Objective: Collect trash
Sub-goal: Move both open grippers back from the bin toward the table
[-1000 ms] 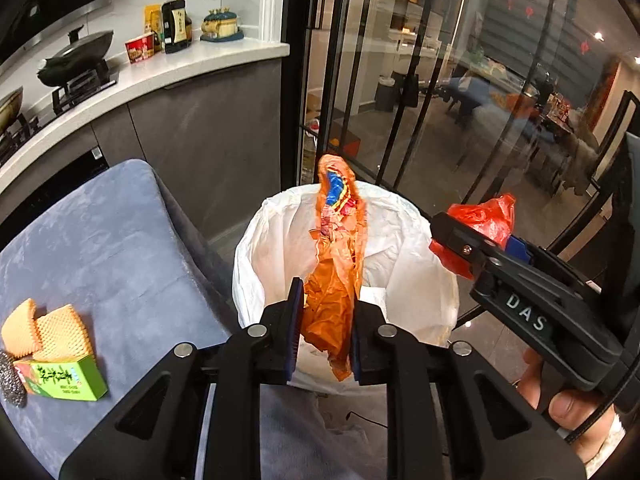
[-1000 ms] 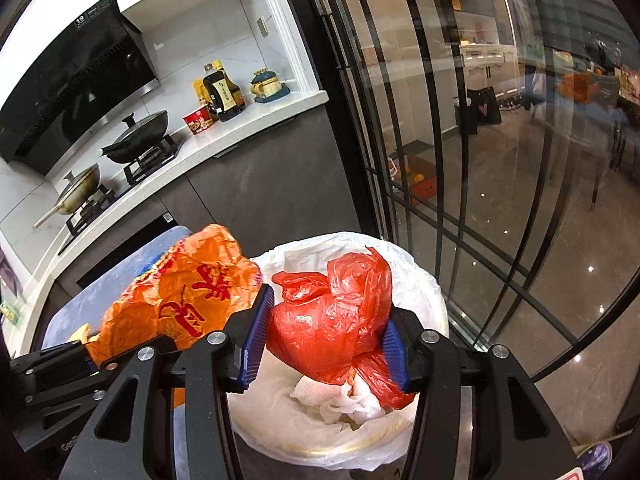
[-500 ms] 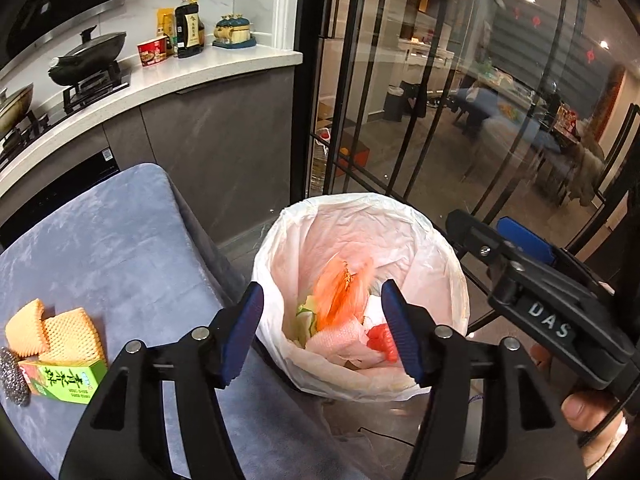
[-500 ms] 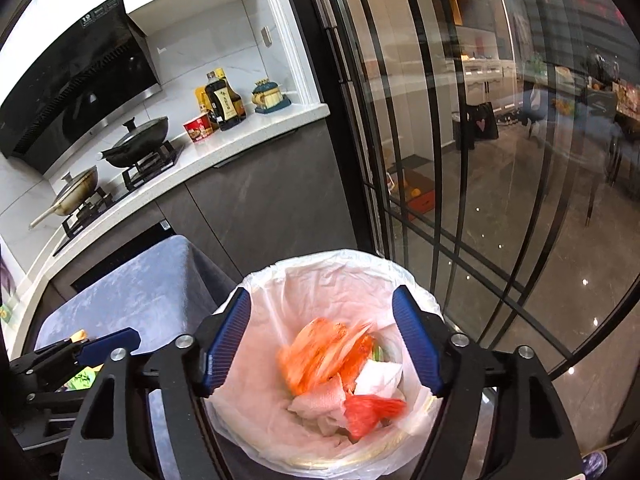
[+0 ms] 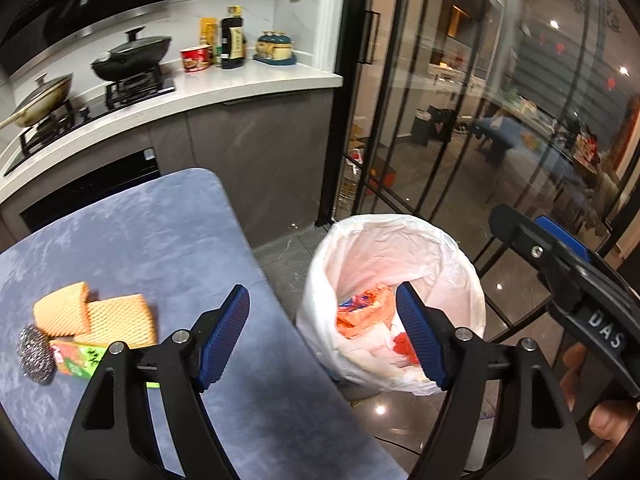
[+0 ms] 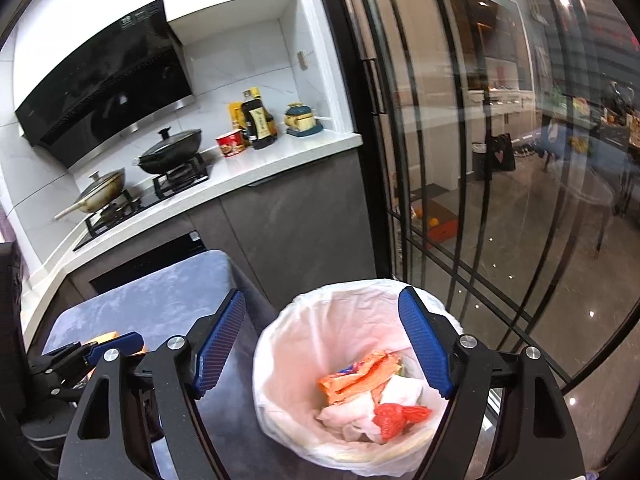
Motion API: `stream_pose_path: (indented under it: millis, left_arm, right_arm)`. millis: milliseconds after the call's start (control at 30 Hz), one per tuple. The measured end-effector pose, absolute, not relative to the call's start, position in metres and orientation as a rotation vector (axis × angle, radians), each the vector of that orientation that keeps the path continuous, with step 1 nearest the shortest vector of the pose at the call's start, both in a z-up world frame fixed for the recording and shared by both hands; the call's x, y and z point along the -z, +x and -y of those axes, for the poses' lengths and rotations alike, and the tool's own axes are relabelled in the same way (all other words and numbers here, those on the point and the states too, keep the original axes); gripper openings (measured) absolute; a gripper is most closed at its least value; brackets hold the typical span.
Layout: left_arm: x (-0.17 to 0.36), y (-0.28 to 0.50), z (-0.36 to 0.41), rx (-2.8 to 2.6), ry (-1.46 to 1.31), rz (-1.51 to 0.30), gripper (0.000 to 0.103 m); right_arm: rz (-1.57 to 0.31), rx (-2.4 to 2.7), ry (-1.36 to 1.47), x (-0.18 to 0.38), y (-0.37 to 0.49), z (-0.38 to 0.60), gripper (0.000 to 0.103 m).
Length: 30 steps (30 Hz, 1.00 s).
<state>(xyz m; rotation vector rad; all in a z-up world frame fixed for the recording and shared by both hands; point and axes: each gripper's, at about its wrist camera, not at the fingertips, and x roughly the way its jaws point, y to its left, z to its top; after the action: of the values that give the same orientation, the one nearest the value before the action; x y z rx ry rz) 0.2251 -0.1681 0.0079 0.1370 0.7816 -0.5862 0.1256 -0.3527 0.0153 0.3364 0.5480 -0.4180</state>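
Note:
A trash bin lined with a white bag stands on the floor beside the grey-blue table. Inside lie an orange snack wrapper, a red plastic bag and white paper. My left gripper is open and empty, above the table edge and the bin. My right gripper is open and empty above the bin; it also shows in the left wrist view. The left gripper shows at the left of the right wrist view.
The grey-blue table carries two orange sponges, a steel scourer and a green box. A kitchen counter with pans and bottles lies behind. Glass doors stand behind the bin.
Both grippers opened and dropped the orange wrapper and the red bag into the bin. Both have since pulled back and up, bringing more of the table into view.

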Motion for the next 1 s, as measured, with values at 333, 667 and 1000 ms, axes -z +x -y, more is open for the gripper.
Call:
stream_pose_path:
  millis: [333, 667, 1000]
  left_arm:
    - [-0.02, 0.227, 0.112, 0.475, 0.107, -0.741, 0.082]
    - [-0.021, 0.227, 0.056, 0.365, 0.081, -0.741, 0.082]
    - [-0.009, 0.229, -0.014, 0.209, 0.043, -0.759, 0.083]
  right_arm:
    - [-0.56, 0.326, 0.294, -0.021, 0.14, 0.3, 0.076]
    - [-0.581, 0.24, 0.266, -0.024, 0.154, 0.249, 0.076]
    - [-0.618, 0.152, 0.235, -0.018, 0.17, 0.202, 0.076]
